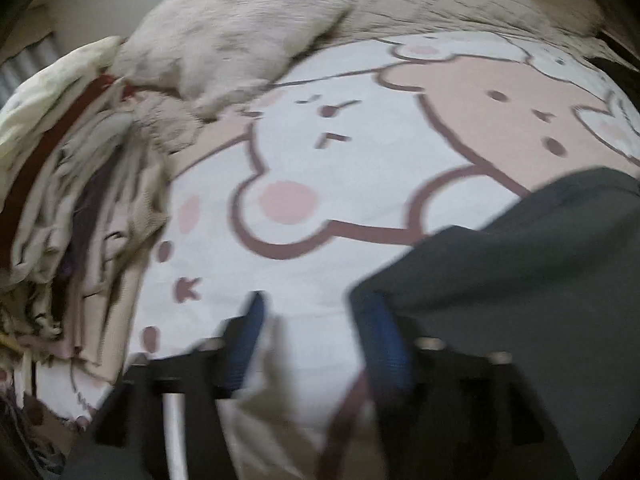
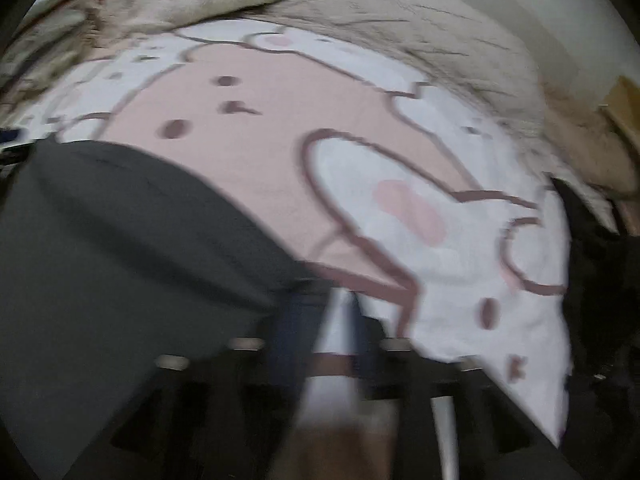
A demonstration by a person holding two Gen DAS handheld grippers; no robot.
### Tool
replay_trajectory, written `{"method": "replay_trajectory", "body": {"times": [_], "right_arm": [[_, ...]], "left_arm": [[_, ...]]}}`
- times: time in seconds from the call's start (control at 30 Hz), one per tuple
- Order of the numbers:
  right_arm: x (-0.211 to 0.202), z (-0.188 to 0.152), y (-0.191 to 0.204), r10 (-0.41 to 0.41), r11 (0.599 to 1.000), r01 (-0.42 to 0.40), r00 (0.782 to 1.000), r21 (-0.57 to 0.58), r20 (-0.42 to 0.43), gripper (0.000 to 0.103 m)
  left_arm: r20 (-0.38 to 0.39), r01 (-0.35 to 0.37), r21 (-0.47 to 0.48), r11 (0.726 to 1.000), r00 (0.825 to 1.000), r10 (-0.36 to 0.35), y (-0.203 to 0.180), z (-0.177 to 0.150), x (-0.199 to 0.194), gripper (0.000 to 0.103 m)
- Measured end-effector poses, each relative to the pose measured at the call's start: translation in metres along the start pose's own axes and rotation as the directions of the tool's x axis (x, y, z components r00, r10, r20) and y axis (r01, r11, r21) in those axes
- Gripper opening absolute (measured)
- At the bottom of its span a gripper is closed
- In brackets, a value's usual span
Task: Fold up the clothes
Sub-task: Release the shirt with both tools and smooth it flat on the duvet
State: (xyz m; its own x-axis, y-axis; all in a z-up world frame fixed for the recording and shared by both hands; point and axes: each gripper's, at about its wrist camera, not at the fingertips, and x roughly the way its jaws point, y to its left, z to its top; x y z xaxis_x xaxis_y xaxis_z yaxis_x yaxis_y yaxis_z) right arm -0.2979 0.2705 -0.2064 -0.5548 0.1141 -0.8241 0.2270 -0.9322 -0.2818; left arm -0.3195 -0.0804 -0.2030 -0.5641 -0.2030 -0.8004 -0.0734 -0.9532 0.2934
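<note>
A dark grey garment (image 1: 520, 280) lies on a bed sheet printed with pink and white cartoon bears (image 1: 340, 168). In the left wrist view it fills the lower right, and its near corner drapes over my left gripper's right finger. My left gripper (image 1: 312, 316) has blue-padded fingers spread apart over bare sheet. In the right wrist view the same garment (image 2: 120, 260) fills the lower left, and its edge reaches my right gripper (image 2: 324, 308). The right fingers stand fairly close together; blur hides whether they pinch the garment's edge.
A pile of mixed clothes (image 1: 80, 200) lies at the sheet's left edge. A fluffy cream blanket (image 1: 240, 36) and a beige quilt (image 1: 460, 0) lie at the far side. A black item (image 2: 600, 264) sits past the sheet's right edge.
</note>
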Motion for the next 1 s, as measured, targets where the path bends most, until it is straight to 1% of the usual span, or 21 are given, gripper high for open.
{"method": "replay_trajectory", "body": {"times": [0.03, 0.07, 0.1, 0.2, 0.27, 0.33, 0.4, 0.47, 0.57, 0.67, 0.73, 0.8, 0.83, 0.93, 0.97, 1.0], "right_arm": [[0.001, 0.001, -0.004, -0.046, 0.999, 0.046, 0.999, 0.011, 0.0, 0.078], [0.002, 0.001, -0.01, -0.02, 0.999, 0.02, 1.0, 0.032, -0.014, 0.079], [0.003, 0.002, -0.017, 0.014, 0.998, -0.012, 0.999, 0.054, -0.029, 0.079], [-0.001, -0.008, -0.028, 0.062, 0.995, -0.055, 0.995, 0.083, -0.077, 0.079], [-0.003, -0.015, -0.036, 0.093, 0.991, -0.082, 0.99, 0.102, -0.109, 0.079], [-0.011, -0.03, -0.033, 0.076, 0.995, -0.07, 0.993, 0.068, -0.087, 0.081], [-0.019, -0.048, -0.032, 0.073, 0.993, -0.066, 0.995, 0.1, -0.065, 0.081], [-0.024, -0.058, -0.03, 0.081, 0.989, -0.072, 0.994, 0.127, -0.069, 0.081], [-0.038, -0.064, -0.021, 0.037, 0.998, -0.034, 0.997, 0.048, -0.067, 0.081], [-0.059, -0.069, -0.022, -0.021, 1.0, 0.022, 0.998, 0.007, -0.059, 0.081], [-0.07, -0.074, -0.037, -0.059, 0.997, 0.06, 0.998, 0.04, -0.023, 0.081], [-0.082, -0.078, -0.052, -0.098, 0.992, 0.096, 0.995, 0.078, 0.013, 0.081], [-0.082, -0.077, -0.056, -0.076, 0.992, 0.075, 0.997, 0.101, 0.006, 0.081], [-0.08, -0.07, -0.065, 0.004, 0.985, 0.0, 1.0, 0.173, -0.019, 0.08], [-0.079, -0.068, -0.068, 0.031, 0.98, -0.025, 0.999, 0.197, -0.026, 0.079], [-0.078, -0.066, -0.071, 0.058, 0.974, -0.049, 0.998, 0.221, -0.032, 0.076]], "left_arm": [[-0.012, 0.006, -0.009, 1.0, 1.0, -0.006, 0.005, -0.001, -0.001, 0.065], [-0.02, 0.002, -0.008, 1.0, 1.0, -0.002, 0.007, -0.003, -0.003, 0.065], [-0.021, -0.006, 0.004, 1.0, 1.0, 0.006, 0.008, -0.005, -0.007, 0.065], [-0.008, -0.017, 0.069, 0.997, 1.0, 0.017, 0.006, -0.017, -0.028, 0.065], [-0.003, -0.01, 0.116, 0.993, 1.0, 0.011, 0.001, -0.029, -0.043, 0.065], [-0.005, -0.007, 0.169, 0.986, 1.0, 0.008, -0.006, -0.045, -0.06, 0.065], [0.005, 0.002, 0.214, 0.977, 1.0, -0.003, -0.011, -0.065, -0.079, 0.065], [0.015, 0.012, 0.258, 0.966, 1.0, -0.016, -0.015, -0.084, -0.098, 0.065], [0.03, 0.025, 0.324, 0.946, 0.999, -0.036, -0.022, -0.113, -0.127, 0.065], [0.043, 0.036, 0.388, 0.921, 0.997, -0.057, -0.029, -0.142, -0.156, 0.065], [0.051, 0.043, 0.43, 0.902, 0.996, -0.071, -0.033, -0.161, -0.175, 0.065], [0.057, 0.051, 0.448, 0.893, 0.995, -0.086, -0.035, -0.173, -0.185, 0.065], [0.056, 0.061, 0.45, 0.891, 0.994, -0.097, -0.036, -0.178, -0.19, 0.065], [0.033, 0.113, 0.426, 0.898, 0.99, -0.14, -0.042, -0.184, -0.192, 0.065], [0.025, 0.13, 0.417, 0.9, 0.988, -0.155, -0.043, -0.185, -0.193, 0.065], [0.018, 0.146, 0.416, 0.897, 0.985, -0.169, -0.046, -0.187, -0.192, 0.065]]}}
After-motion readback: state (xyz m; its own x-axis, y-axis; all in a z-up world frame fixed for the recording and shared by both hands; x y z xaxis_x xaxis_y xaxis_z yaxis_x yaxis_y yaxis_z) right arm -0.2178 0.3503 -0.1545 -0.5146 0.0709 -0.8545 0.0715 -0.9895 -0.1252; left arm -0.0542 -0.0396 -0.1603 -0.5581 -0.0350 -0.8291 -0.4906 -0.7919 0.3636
